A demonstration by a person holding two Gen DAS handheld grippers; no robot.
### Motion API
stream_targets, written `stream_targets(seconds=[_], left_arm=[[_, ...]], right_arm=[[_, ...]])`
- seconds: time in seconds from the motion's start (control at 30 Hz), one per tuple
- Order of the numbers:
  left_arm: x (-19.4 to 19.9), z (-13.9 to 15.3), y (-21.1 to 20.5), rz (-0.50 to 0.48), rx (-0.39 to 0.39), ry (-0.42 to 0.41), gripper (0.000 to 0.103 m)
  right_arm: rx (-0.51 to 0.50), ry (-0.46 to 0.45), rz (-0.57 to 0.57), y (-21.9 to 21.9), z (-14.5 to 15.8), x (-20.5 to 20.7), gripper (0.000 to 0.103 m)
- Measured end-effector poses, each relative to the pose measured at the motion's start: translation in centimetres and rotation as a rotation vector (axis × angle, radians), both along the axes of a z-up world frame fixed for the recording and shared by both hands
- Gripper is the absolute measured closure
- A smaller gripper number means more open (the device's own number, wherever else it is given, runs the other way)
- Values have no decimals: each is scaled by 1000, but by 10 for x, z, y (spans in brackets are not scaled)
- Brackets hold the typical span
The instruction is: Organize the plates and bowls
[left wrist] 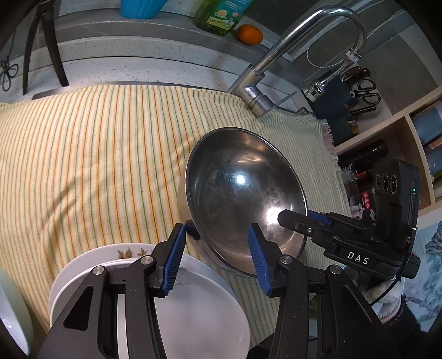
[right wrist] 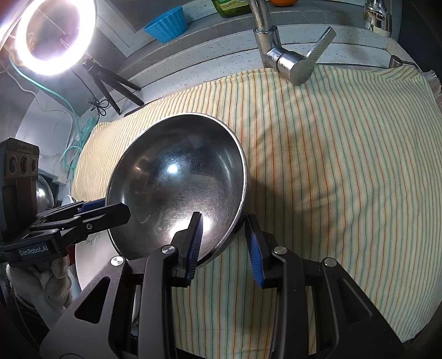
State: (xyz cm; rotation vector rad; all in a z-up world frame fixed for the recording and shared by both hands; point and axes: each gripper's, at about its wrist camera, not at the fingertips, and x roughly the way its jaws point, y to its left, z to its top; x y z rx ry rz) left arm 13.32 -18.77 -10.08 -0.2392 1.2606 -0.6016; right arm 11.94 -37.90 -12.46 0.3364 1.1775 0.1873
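Tilting steeply with its hollow toward both cameras, the steel bowl [left wrist: 243,193] [right wrist: 176,187] is caught at its lower rim from two sides. The left tongs [left wrist: 218,256] straddle that rim with one blue pad inside the bowl and the other outside it; the fingers look spread wide, and whether the pads truly press the metal I cannot tell. The right tongs [right wrist: 225,243] do the same on the opposite side of the rim, one pad against the inner wall and one just outside the edge, again with a gap that leaves the grip uncertain. Each tool's black body shows in the other's view, reaching in at the rim.

Directly beneath the left tongs sits a stack of white plates [left wrist: 199,312], the lowest one bearing a leaf pattern; the bowl's bottom edge hangs just above and beyond this stack. Under everything lies a yellow striped cloth [left wrist: 91,165] [right wrist: 331,171] spread over the counter.

Beyond the bowl, past the cloth's far edge, rises a chrome faucet [left wrist: 276,55] [right wrist: 279,55]. Farther still on the ledge stand a blue cup [right wrist: 167,23], a green soap bottle [left wrist: 218,15] and an orange [left wrist: 249,33]. Off to the left of the right tongs glows a ring light [right wrist: 52,36] on a small tripod.
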Motion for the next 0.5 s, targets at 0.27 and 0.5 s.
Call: stream_targets(seconds=[0.27,0.5], left_arm=[[-4,8,5,19,-1,-24,54],[-7,11,11,36,-4,-42,53]], right_arm=[[-15,-41,-16,-3,10,-6,40],[-24,-90,-35,-5,26,-14,30]])
